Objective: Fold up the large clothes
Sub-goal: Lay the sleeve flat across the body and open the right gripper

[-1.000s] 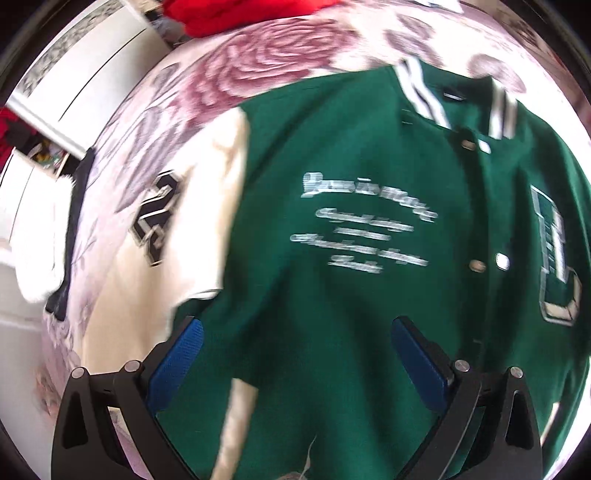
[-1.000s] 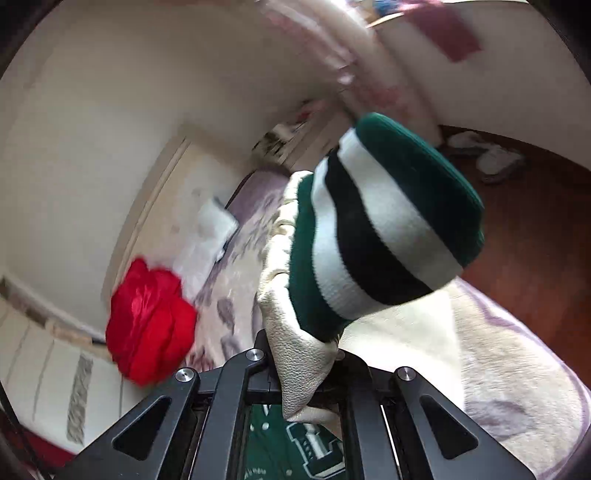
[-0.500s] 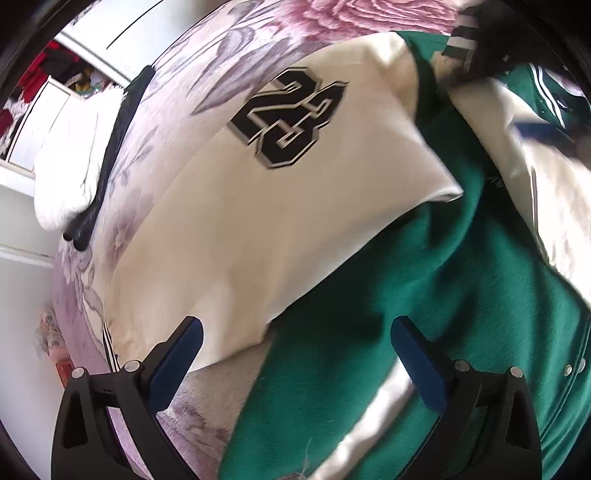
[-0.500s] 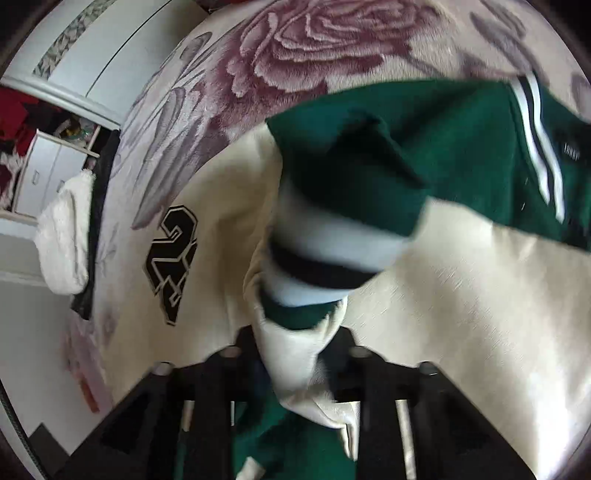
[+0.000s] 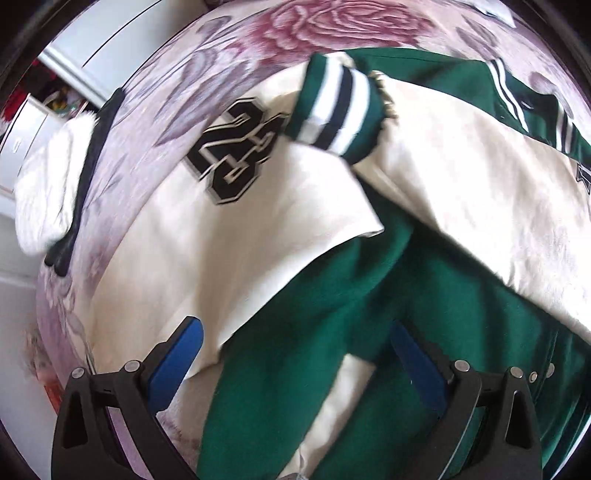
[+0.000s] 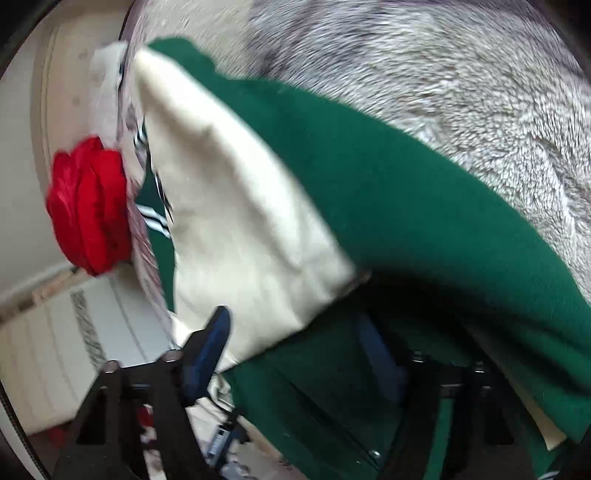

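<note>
A green varsity jacket (image 5: 314, 350) with cream sleeves lies on a floral blanket (image 5: 332, 29). Both sleeves are folded across it. The left sleeve (image 5: 240, 251) carries a black "23" patch (image 5: 236, 151). The right sleeve (image 5: 480, 192) lies over it, and its striped cuff (image 5: 340, 107) rests beside the patch. My left gripper (image 5: 295, 354) is open and empty just above the jacket's lower part. My right gripper (image 6: 299, 347) is open, with the cream sleeve (image 6: 240, 221) and green body (image 6: 406, 206) lying loose between and in front of its fingers.
A white fluffy garment (image 5: 48, 177) with a dark strip lies at the blanket's left edge. A red garment (image 6: 88, 206) lies at the far end of the bed. White cupboards (image 5: 92, 48) stand behind the bed.
My right gripper has opened and let go of the right sleeve, which now lies across the jacket with its cuff by the "23" patch. My left gripper barely moved.
</note>
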Demonstrator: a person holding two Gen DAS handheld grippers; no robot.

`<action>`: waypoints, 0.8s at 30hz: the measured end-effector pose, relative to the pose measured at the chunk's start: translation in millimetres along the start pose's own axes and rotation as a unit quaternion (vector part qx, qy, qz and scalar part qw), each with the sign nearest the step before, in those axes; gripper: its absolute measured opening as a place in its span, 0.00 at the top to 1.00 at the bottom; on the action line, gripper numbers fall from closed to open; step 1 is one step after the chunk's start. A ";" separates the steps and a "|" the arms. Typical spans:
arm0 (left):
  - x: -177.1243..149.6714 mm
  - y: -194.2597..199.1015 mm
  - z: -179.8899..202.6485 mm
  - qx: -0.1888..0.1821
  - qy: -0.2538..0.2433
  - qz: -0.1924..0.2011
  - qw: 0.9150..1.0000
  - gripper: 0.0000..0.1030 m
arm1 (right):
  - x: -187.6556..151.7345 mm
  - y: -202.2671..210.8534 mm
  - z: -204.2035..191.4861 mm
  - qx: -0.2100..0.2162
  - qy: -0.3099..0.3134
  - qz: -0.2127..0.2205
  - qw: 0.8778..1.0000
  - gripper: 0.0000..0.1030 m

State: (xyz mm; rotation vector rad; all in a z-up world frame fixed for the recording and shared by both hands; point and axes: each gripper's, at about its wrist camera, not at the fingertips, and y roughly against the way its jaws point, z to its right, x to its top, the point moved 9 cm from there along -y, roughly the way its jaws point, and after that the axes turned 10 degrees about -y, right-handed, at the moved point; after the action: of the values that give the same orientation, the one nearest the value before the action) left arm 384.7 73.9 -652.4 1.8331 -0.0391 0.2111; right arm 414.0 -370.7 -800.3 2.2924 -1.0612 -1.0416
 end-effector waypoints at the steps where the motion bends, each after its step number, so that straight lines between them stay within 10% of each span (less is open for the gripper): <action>1: 4.2 -1.7 3.9 0.002 -0.009 0.002 1.000 0.00 | 12.6 5.3 1.1 0.021 -0.014 0.017 1.000 0.76; 5: 22.7 -4.6 16.7 0.003 -0.031 0.016 0.999 0.00 | 56.8 33.4 -2.6 0.041 -0.019 0.100 0.994 0.76; 10: 50.4 -10.1 23.8 -0.003 -0.021 0.019 1.000 0.00 | 53.3 36.5 20.1 -0.003 -0.023 0.054 0.998 0.74; 14: 74.5 -12.9 22.0 -0.015 0.009 0.019 1.000 0.00 | 26.1 57.4 22.3 -0.075 0.046 0.052 0.995 0.44; 24: 99.8 -46.6 29.2 -0.027 0.007 -0.001 1.000 0.00 | -19.4 67.2 -1.6 -0.305 0.267 0.090 0.910 0.37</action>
State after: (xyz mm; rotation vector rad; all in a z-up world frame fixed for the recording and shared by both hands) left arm 492.8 66.9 -687.8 1.7780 -0.0337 0.2191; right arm 375.1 -397.8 -748.9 1.7622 -0.5898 -0.5109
